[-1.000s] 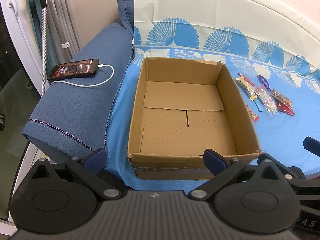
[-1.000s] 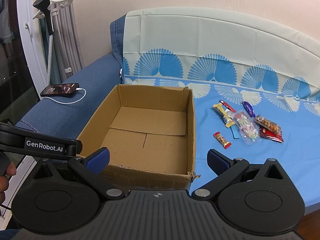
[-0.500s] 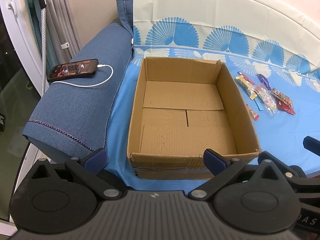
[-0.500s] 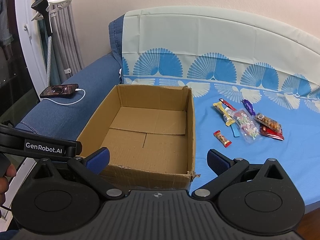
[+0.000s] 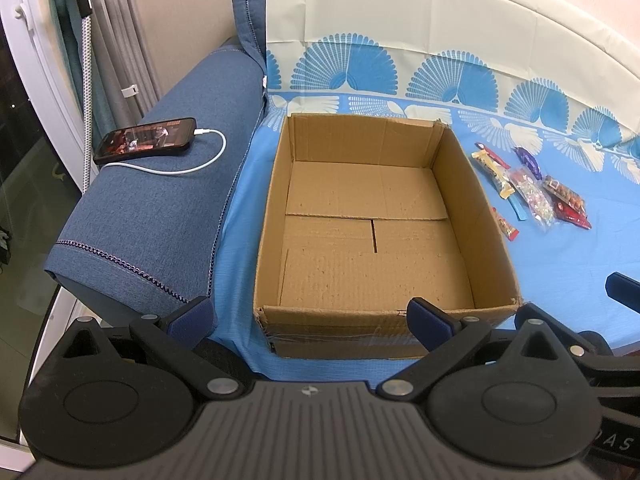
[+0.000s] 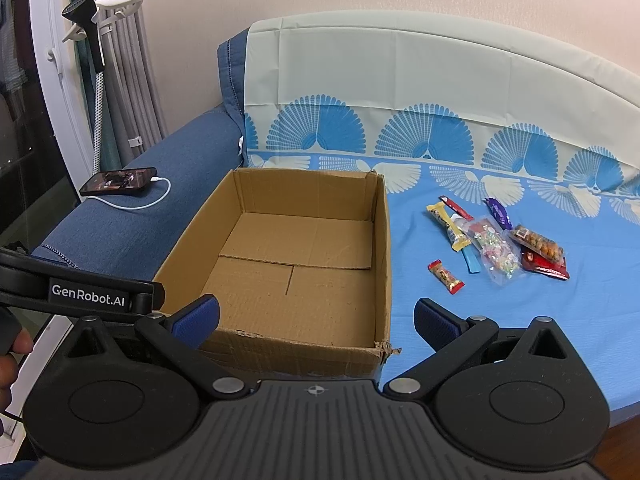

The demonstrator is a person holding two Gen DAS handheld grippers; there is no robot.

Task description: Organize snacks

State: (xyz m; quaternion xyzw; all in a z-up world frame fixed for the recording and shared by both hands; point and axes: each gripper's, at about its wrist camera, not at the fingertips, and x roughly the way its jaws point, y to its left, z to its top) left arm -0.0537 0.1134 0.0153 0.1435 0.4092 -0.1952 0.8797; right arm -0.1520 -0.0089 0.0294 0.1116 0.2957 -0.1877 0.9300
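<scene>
An open cardboard box (image 5: pixel 372 240) sits on the blue sheet (image 6: pixel 500 320) that covers a sofa, its flaps folded flat inside and nothing in it. The left hand-held gripper (image 5: pixel 310 314) hovers just short of the box's near wall with its blue-padded fingers spread wide, holding nothing. The right hand-held gripper (image 6: pixel 316 318) hangs near the box's near right corner, likewise wide open and holding nothing. The snacks lie in a loose cluster on the sheet to the right of the box, apart from it: a small red candy bar (image 6: pixel 445 276) nearest the box, a yellow-wrapped bar (image 6: pixel 447 226), a thin red stick (image 6: pixel 456 207), a blue strip (image 6: pixel 471 261), a clear bag of mixed sweets (image 6: pixel 494 254), a purple wrapper (image 6: pixel 498 212), and a pack of brown nuts (image 6: pixel 538 242) resting on a red packet (image 6: pixel 546 266). On the denim-covered armrest (image 5: pixel 152 216) to the left, a smartphone (image 5: pixel 146 145) lies with its screen lit and a white charging cable (image 5: pixel 180 168) plugged in.
</scene>
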